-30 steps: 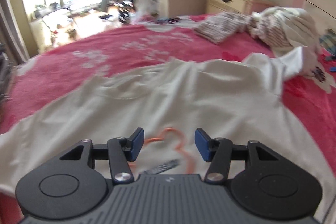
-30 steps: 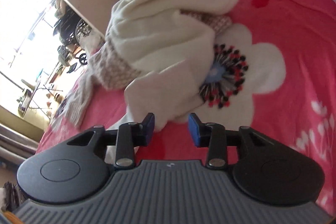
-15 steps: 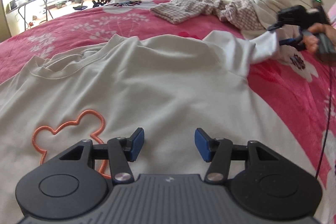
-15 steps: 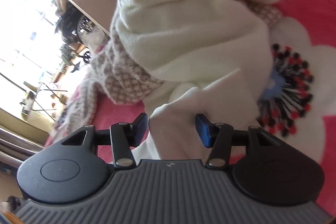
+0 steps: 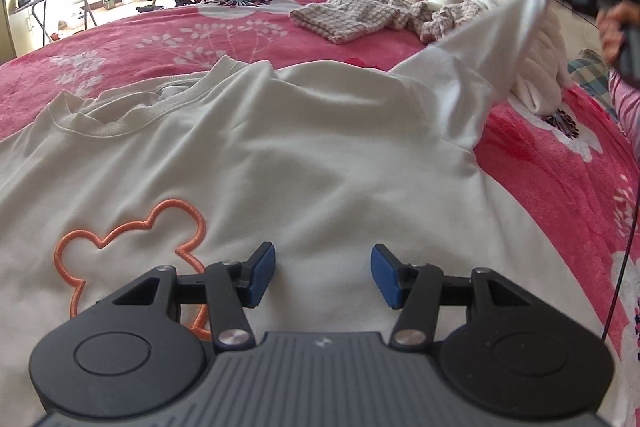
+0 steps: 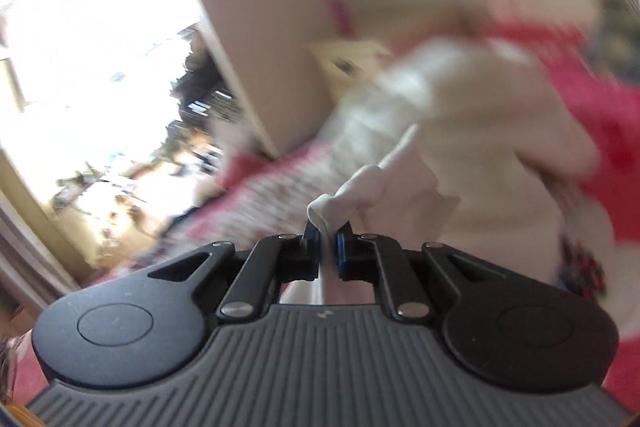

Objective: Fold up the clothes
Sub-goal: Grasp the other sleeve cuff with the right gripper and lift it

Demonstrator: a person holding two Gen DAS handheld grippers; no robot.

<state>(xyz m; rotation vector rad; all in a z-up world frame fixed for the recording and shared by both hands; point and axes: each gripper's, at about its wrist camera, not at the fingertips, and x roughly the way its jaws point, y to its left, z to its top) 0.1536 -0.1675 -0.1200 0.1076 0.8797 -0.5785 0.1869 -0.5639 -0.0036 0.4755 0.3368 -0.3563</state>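
The white sweatshirt [image 5: 304, 147] lies spread front-up across the middle of the bed [image 5: 168, 39], its collar toward the far edge and its orange bear outline [image 5: 132, 247] toward the near edge. The right gripper [image 6: 329, 241] has just closed its jaws and now pinches the end of the sweatshirt's sleeve [image 5: 476, 51], which hangs lifted off the bed toward the headboard corner. The left gripper [image 5: 323, 273] hovers low over the chest with its jaws spread and nothing between them. To do this step well, I judge the sleeve should be carried in an even arc across the chest and laid flat, keeping the cuff taut enough not to drag the body out of shape; the left gripper could press the body down near the shoulder so it stays put. The pinch looks slight, only a fold of cuff, so a quick pull may slip it. Counted: one sweatshirt being folded, two grippers, one checked knit garment [image 5: 352, 17] and one cream bundle [image 5: 540, 63] waiting near the headboard.
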